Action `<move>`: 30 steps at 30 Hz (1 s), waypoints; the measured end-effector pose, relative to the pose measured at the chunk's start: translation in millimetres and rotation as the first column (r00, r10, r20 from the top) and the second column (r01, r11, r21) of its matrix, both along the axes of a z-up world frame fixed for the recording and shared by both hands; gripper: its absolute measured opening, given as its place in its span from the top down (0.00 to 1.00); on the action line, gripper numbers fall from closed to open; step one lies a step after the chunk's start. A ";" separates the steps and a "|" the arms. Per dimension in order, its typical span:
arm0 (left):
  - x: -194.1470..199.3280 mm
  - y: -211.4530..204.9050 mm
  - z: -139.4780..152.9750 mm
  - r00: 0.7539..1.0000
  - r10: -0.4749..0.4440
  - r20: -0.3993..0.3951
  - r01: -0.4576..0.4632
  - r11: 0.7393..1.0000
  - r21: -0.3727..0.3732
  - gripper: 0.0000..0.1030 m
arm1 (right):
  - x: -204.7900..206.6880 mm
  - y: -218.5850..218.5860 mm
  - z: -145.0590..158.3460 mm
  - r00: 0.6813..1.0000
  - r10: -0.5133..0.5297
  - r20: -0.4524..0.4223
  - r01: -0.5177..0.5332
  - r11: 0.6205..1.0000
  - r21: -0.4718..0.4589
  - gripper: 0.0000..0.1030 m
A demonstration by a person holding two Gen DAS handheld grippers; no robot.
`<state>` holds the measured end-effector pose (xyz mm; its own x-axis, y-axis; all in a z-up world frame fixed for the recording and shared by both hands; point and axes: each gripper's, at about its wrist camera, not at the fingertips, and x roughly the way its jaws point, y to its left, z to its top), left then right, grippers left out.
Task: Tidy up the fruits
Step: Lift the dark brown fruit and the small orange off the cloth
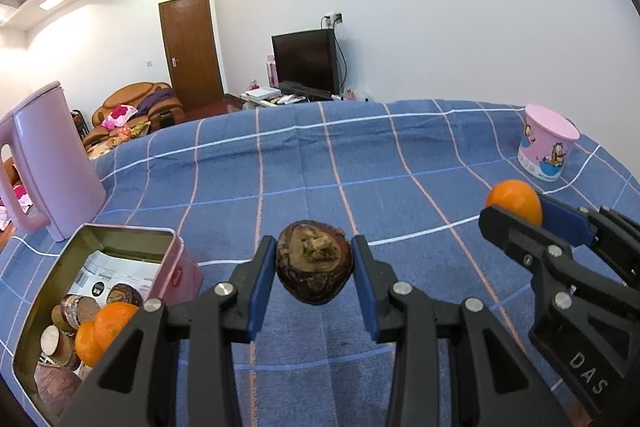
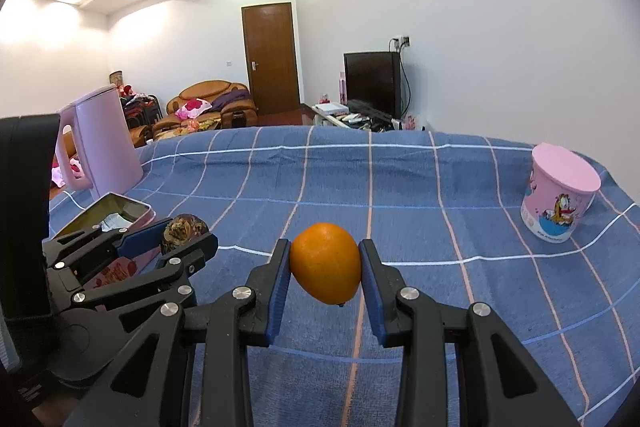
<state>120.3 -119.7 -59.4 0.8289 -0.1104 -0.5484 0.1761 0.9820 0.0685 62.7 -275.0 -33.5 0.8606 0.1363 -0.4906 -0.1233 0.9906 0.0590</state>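
My left gripper (image 1: 314, 261) is shut on a dark brown, wrinkled fruit (image 1: 315, 261), held above the blue checked cloth. To its right, my right gripper (image 1: 516, 207) is shut on an orange (image 1: 514, 201). In the right wrist view the orange (image 2: 326, 263) sits pinched between the blue pads of the right gripper (image 2: 325, 263), and the left gripper (image 2: 186, 233) holds the brown fruit (image 2: 185, 227) at the left. An open pink tin (image 1: 176, 267) at lower left holds two oranges (image 1: 106, 327) and several brown fruits (image 1: 76, 311).
A pink kettle (image 1: 48, 163) stands behind the tin at the left. A pink cartoon cup (image 1: 546, 143) stands at the far right of the table. The blue checked cloth (image 1: 360, 167) covers the table. A sofa, door and TV lie beyond the far edge.
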 end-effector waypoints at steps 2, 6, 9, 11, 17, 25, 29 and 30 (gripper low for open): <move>-2.3 1.0 1.3 1.000 0.004 0.012 -0.004 1.000 0.001 0.62 | -1.3 0.6 0.6 1.000 0.000 0.008 0.000 1.000 -0.004 0.65; -6.5 1.6 3.9 0.999 0.013 0.037 -0.013 1.000 0.001 0.62 | -3.8 0.0 1.3 1.000 -0.002 0.020 0.002 1.000 -0.006 0.65; -9.2 3.3 5.0 0.999 0.018 0.051 -0.018 1.000 -0.001 0.62 | -5.3 0.4 2.1 1.000 -0.003 0.030 0.003 1.000 -0.008 0.65; -10.7 3.8 5.5 0.998 0.022 0.059 -0.022 1.000 -0.003 0.62 | -6.4 0.0 2.3 0.999 -0.003 0.036 0.003 1.000 -0.010 0.65; -15.4 6.1 7.1 0.996 0.034 0.080 -0.033 0.999 -0.007 0.62 | -10.3 2.0 4.0 0.998 -0.002 0.058 0.003 1.000 -0.019 0.65; -24.6 6.2 10.4 0.991 0.044 0.127 -0.044 0.999 0.003 0.62 | -15.7 4.2 5.8 0.997 0.001 0.083 0.001 1.000 -0.027 0.65; -27.0 6.6 11.4 0.989 0.047 0.141 -0.047 0.999 0.003 0.62 | -18.7 6.6 6.2 0.995 0.005 0.097 -0.001 0.999 -0.036 0.65; -27.3 6.6 11.6 0.989 0.046 0.143 -0.047 0.999 0.002 0.62 | -19.6 7.2 6.3 0.995 0.006 0.099 -0.002 0.999 -0.037 0.65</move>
